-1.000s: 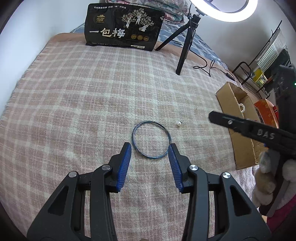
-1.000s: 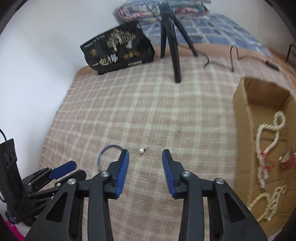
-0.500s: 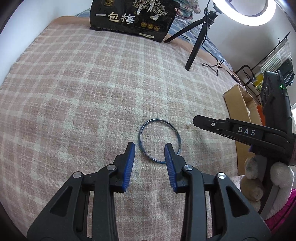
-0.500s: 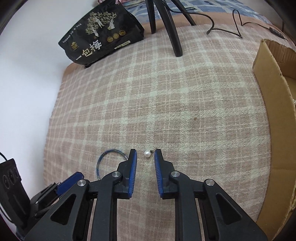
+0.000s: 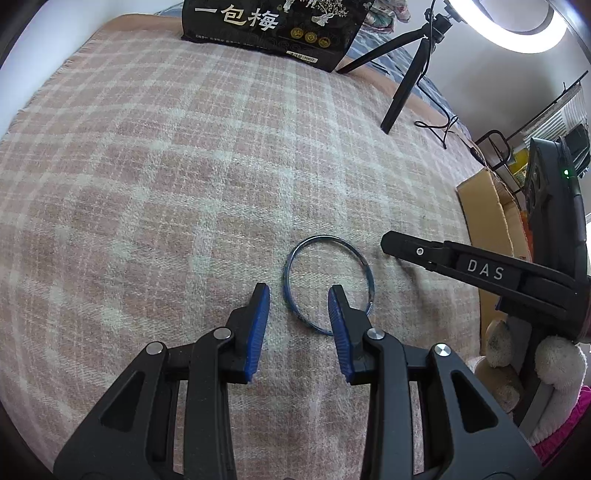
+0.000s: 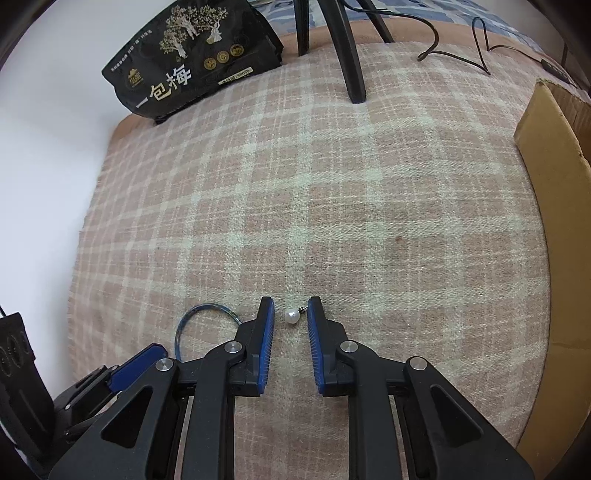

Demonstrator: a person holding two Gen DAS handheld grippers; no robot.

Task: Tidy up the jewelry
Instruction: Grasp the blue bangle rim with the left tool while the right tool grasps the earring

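Note:
A thin blue bangle [image 5: 328, 284] lies flat on the pink plaid blanket [image 5: 166, 184]. My left gripper [image 5: 299, 299] is open low over it; the bangle's near left rim runs between the two blue pads, and the right pad stands inside the ring. In the right wrist view a small white pearl earring [image 6: 291, 316] lies on the blanket between the tips of my right gripper [image 6: 290, 309], which is open with a narrow gap and does not touch it. The bangle also shows in the right wrist view [image 6: 201, 318], left of the fingers.
A cardboard box [image 6: 554, 229] stands at the right edge of the blanket. A black snack bag [image 5: 273, 29] and a black tripod [image 5: 402, 88] with a ring light stand at the far side. A cable [image 6: 458, 51] lies at far right.
Both grippers have moved forward and down. The left one now straddles the bangle's rim. The right one narrowed a second ago and now brackets the pearl earring.

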